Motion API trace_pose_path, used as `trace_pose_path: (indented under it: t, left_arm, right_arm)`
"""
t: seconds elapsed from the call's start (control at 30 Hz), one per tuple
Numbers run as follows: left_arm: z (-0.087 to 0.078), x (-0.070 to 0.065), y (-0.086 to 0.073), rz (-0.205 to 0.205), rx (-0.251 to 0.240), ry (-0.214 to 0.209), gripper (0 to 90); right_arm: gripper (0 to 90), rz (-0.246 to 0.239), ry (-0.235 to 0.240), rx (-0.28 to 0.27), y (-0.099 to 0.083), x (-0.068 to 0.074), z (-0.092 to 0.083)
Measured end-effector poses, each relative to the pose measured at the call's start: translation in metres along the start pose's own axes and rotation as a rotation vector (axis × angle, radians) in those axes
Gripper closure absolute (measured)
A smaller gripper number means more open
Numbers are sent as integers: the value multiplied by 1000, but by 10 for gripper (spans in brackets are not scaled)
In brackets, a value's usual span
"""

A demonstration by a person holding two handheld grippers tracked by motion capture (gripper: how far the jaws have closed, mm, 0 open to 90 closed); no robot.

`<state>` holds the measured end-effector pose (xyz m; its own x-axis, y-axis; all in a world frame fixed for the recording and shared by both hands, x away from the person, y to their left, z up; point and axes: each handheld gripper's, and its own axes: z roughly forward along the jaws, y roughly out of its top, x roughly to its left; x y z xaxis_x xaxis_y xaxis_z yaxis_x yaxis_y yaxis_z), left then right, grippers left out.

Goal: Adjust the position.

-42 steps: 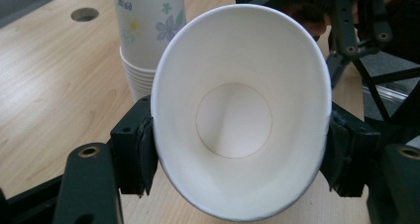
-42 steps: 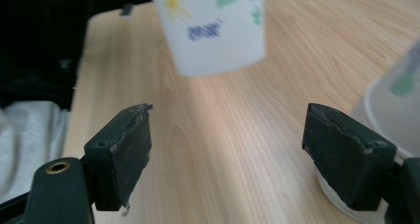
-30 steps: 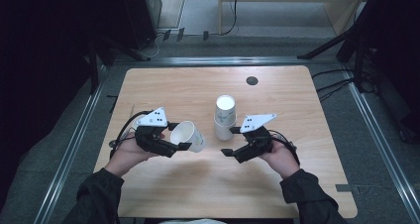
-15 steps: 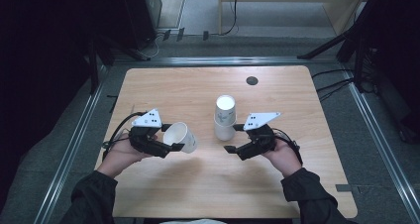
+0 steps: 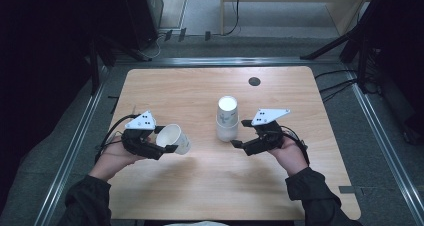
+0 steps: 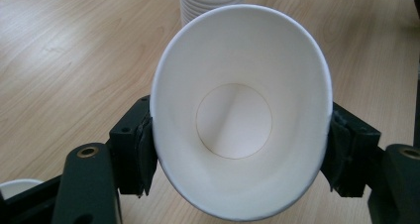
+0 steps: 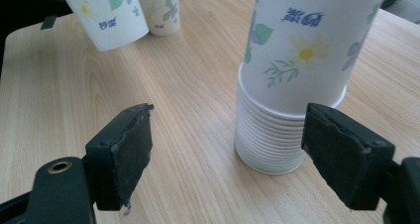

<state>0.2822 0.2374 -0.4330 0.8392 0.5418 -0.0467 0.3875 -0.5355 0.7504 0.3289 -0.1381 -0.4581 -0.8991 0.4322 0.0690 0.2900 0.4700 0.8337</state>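
Note:
My left gripper (image 5: 165, 138) is shut on a single white paper cup (image 5: 181, 143), held on its side above the table's left part. In the left gripper view the cup (image 6: 237, 115) has its mouth toward the camera and is squeezed oval between the two pads (image 6: 143, 149). A tall stack of flower-printed paper cups (image 5: 227, 118) stands mouth down at the table's middle. My right gripper (image 5: 240, 133) hovers just right of the stack, open. In the right gripper view the stack (image 7: 292, 75) stands just ahead of the empty jaws, nearer the right pad (image 7: 346, 149).
Another flowered cup (image 7: 158, 8) stands upright on the table behind the held cup (image 7: 106, 16); its rim (image 6: 15, 187) shows below my left gripper. The wooden table (image 5: 210, 186) has a dark cable hole (image 5: 254, 81) at the back. Metal rails and dark floor surround it.
My left gripper has carried the cup leftward, away from the stack. The right gripper has stayed beside the stack.

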Motion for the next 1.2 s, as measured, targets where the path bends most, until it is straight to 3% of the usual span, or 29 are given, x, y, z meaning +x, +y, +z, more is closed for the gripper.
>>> trace_pose_path:
  t: [0.93,1.2]
  left_arm:
    - [-20,25,-33,-45,47,38,274]
    - [-20,33,-44,-55,89,54,273]
  right_arm:
    - [198,5,-3,50,-10,-5,-3]
    - [198,6,-1,52,-11,-6,-3]
